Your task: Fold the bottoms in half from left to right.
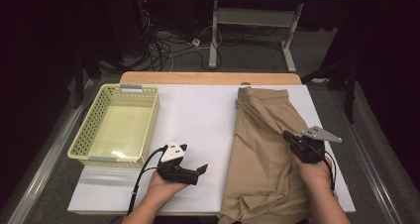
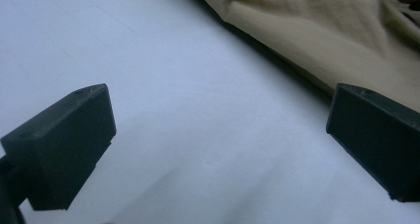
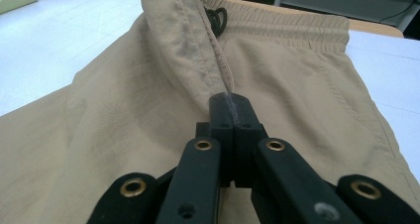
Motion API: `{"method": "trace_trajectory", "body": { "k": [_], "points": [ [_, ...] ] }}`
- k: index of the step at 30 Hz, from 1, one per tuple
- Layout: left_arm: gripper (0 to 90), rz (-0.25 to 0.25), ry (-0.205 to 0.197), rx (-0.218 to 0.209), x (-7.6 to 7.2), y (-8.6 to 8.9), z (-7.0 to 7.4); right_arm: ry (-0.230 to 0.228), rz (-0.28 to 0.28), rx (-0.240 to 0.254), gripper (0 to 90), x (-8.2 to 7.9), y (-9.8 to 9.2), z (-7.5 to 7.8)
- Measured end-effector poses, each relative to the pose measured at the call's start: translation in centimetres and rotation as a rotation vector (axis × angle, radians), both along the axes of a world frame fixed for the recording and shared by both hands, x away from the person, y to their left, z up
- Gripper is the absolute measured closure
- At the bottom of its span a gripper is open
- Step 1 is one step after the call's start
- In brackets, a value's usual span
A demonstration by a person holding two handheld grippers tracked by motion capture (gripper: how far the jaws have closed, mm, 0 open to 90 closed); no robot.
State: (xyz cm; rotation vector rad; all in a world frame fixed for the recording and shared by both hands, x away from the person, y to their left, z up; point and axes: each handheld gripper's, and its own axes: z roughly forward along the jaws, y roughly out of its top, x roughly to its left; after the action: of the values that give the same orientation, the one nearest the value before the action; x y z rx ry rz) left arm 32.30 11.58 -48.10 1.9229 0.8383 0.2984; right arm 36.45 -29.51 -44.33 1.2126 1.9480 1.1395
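Left gripper (image 1: pixel 202 168), black and two-jawed with a grey three-cornered plate on top, lies low over the white table covering (image 1: pixel 198 115) with its jaws spread wide and nothing between them; it points toward the person's right, at the near edge of the tan, elastic-waisted fabric shorts (image 1: pixel 265 149). Right gripper (image 1: pixel 288 135) is clamped on a raised fold of those shorts, the cloth pinched tight between its pads in the right gripper view (image 3: pixel 208 70); the seam runs up from the jaws toward the waistband and its dark drawstring.

Shorts lie on the right half of the table, their long axis running from the waistband at the far edge down to the hems at the near edge, beside the person's right forearm; their left edge is just beside the open jaws in the left gripper view (image 2: pixel 317 30), near but not touching. A pale yellow-green perforated plastic basket (image 1: pixel 86 130) sits at the far left, well apart from the cloth.

Likely the coming move is a sideways reach by the left hand to the shorts' near-left edge; the right hand already holds the middle.
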Motion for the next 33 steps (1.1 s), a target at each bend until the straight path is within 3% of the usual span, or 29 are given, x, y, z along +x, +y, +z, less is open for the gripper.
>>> {"method": "trace_trajectory", "body": {
  "k": [6, 11, 18, 28, 33],
  "points": [
    [0.0, -0.024, -0.016, -0.007, -0.1, -0.2, -0.3, -0.010, 0.000, -0.002, 90.0, -0.2, -0.2, 0.3],
    [0.0, -0.025, -0.054, 0.008, -0.6, -0.4, -0.3, -0.022, 0.004, 0.001, 90.0, -0.5, -0.2, 1.0],
    [0.0, -0.040, -0.046, -0.006, -0.6, -0.3, -0.3, -0.052, -0.004, -0.003, 90.0, -1.1, -0.6, 2.7],
    [0.0, -0.035, -0.054, -0.015, -0.7, -0.2, -0.3, -0.100, -0.077, 0.004, 90.0, -1.2, -4.6, 5.7],
    [0.5, -0.042, -0.057, -0.020, -0.7, -0.2, -0.3, -0.069, -0.139, -0.003, 90.0, 0.5, -7.5, 5.2]
  ]
}}
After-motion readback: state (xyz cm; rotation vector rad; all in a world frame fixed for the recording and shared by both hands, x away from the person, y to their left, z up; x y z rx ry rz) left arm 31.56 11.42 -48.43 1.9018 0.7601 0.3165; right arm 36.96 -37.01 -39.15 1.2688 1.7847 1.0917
